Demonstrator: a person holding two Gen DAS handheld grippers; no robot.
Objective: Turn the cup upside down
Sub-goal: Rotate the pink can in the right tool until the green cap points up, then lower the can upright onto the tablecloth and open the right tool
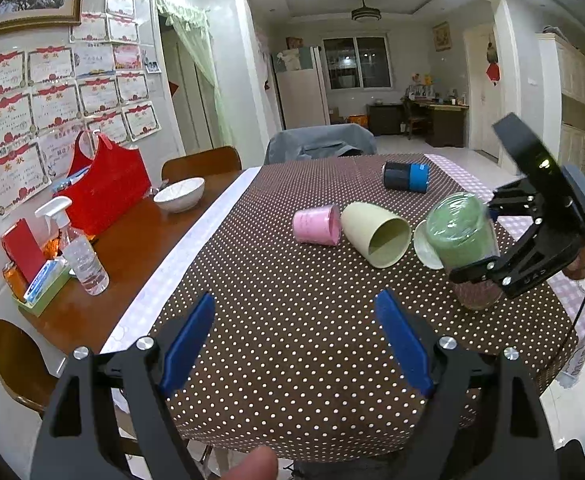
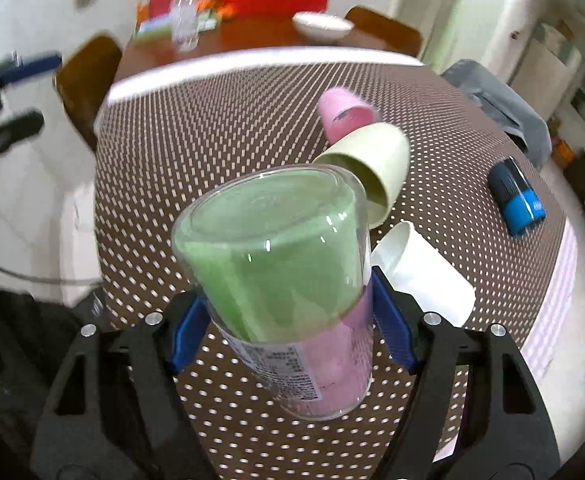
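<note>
Between right claw (image 2: 288,320) pads: cup (image 2: 280,264) near-upright, base up.

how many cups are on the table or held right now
5: green-and-pink glass cup in the right claw; pink cup, cream cup, white cup and black-and-blue cup on their sides.
</note>
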